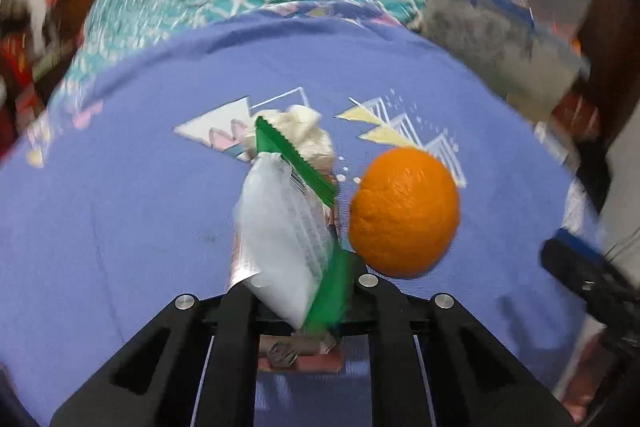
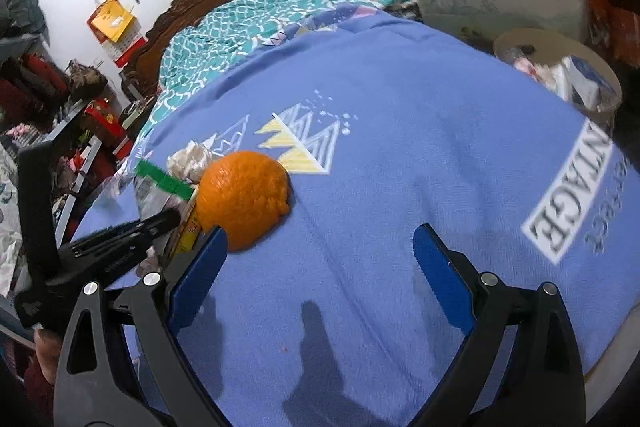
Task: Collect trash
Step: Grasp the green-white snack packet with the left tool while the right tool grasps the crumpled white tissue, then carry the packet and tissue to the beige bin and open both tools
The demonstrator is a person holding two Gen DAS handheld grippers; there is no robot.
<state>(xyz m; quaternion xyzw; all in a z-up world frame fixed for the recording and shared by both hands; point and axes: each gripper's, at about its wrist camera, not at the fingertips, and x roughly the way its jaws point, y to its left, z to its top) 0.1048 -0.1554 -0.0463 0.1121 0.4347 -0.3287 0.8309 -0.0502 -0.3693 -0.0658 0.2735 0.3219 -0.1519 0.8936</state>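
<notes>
Now left claw (image 1: pixel 298 291) clenched on green-white wrapper (image 1: pixel 288 227); right claw (image 2: pixel 320 247) released, beside orange (image 2: pixel 244 199).

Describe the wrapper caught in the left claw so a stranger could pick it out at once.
On the blue bedspread, look just left of the orange. The wrapper lies there, its near end pinched in the shut left claw. Unlike the crumpled white paper behind it, it is a flat whitish packet with green serrated ends.
</notes>
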